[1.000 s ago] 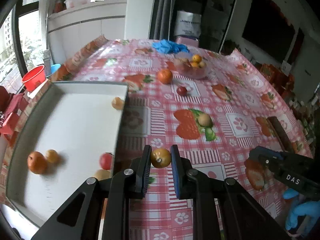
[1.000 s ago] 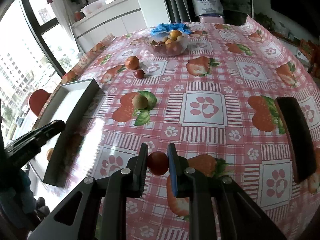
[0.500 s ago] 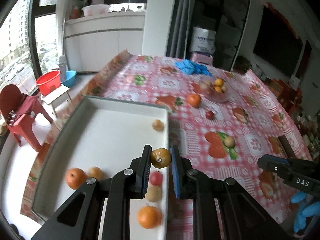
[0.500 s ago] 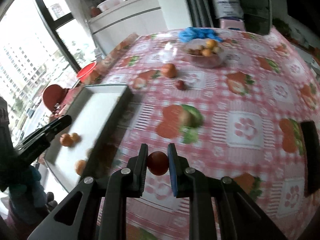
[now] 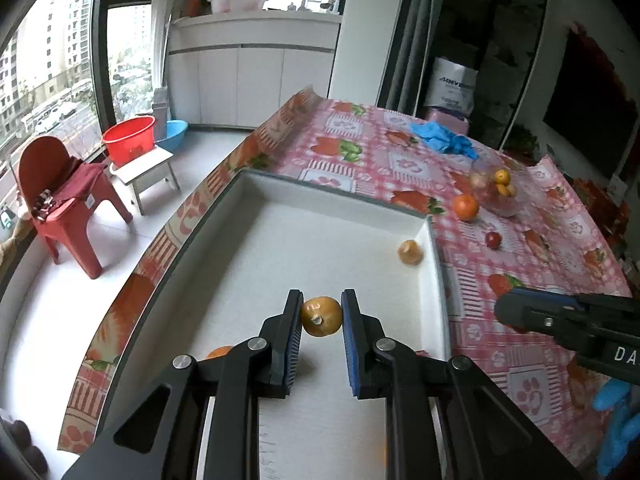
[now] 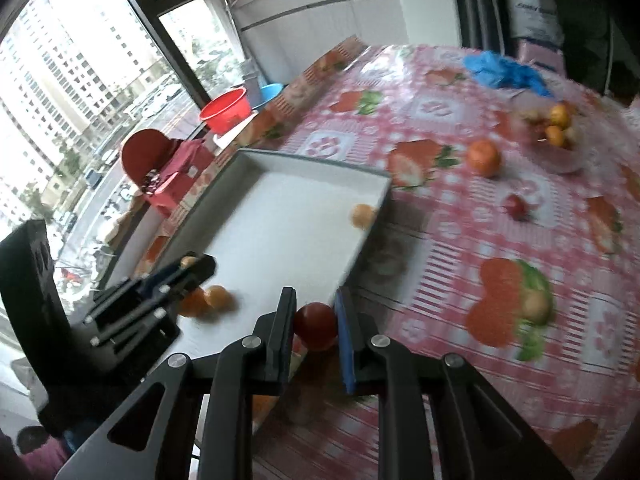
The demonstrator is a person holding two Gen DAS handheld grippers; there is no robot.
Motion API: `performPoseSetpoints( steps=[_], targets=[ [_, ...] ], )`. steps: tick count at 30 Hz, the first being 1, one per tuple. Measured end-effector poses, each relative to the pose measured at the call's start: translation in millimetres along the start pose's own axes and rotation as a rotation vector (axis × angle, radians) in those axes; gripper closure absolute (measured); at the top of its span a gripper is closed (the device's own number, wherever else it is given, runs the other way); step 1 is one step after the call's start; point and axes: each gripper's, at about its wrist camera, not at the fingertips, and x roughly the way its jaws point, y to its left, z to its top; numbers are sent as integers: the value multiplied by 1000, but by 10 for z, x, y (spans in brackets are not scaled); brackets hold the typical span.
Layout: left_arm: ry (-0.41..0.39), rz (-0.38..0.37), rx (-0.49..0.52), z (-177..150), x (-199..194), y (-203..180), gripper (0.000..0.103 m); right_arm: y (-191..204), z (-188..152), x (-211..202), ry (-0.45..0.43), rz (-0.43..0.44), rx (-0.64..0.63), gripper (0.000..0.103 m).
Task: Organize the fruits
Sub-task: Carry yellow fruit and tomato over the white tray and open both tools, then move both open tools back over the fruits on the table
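My left gripper (image 5: 321, 316) is shut on a small orange fruit (image 5: 321, 315) and holds it above the white tray (image 5: 280, 184). My right gripper (image 6: 315, 325) is shut on a red fruit (image 6: 316, 325) at the tray's near right corner (image 6: 360, 248). The tray holds a pale fruit (image 5: 410, 252) near its far right wall and orange fruits (image 6: 212, 298) near its front. The left gripper also shows in the right wrist view (image 6: 192, 270), and the right gripper shows in the left wrist view (image 5: 516, 312).
On the strawberry tablecloth lie an orange (image 5: 465, 207), a small red fruit (image 5: 494, 239), a pale fruit (image 6: 536, 304) and a clear bowl of fruits (image 5: 496, 192). Blue gloves (image 5: 448, 142) lie at the far end. A red chair (image 5: 60, 196) and basins (image 5: 130, 144) stand left of the table.
Both grippers have moved left with their fruits. The left one now hangs over the middle of the tray, and the right one has reached the tray's corner.
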Motion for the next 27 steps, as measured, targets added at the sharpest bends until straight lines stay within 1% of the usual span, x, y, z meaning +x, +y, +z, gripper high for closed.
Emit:
performPoseSetpoints(
  steps=[3,6,14,16,17,18,20,21,22,23,24,25,26,27],
  targets=[
    [1,9,8,-18,55,31,82,36,63,142,23,49,26,81],
    [8,6,5,-29,108,62,82,54,138,257,46,76,41,80],
    [29,11,-16,-64,211,137,82,69,207,402,82,116,71,78],
    [33,10,-15,-67,224,144,82,58,218,410,83,118,77,73],
    [38,11,-13,-72,233,141,82,51,223,404,81,118,80,64],
    [43,15,-11,-78,238,136,82,45,230,393,77,115,82,50],
    [54,27,-6,-85,254,124,82,38,242,339,58,103,78,35],
    [61,28,-4,-88,263,121,82,38,237,308,49,97,75,31],
    [67,27,-2,-92,270,118,75,30,237,266,37,89,72,29],
    [74,28,-2,-96,269,108,38,14,236,232,27,83,72,24],
    [63,35,-8,-99,242,105,17,-15,235,180,14,78,76,22],
    [31,43,-20,-103,186,111,1,-43,237,135,3,74,80,22],
    [-30,40,-38,-102,86,117,1,-82,240,83,-9,66,84,20],
    [-46,23,-39,-95,45,109,1,-129,247,37,-20,55,88,17]
  ],
)
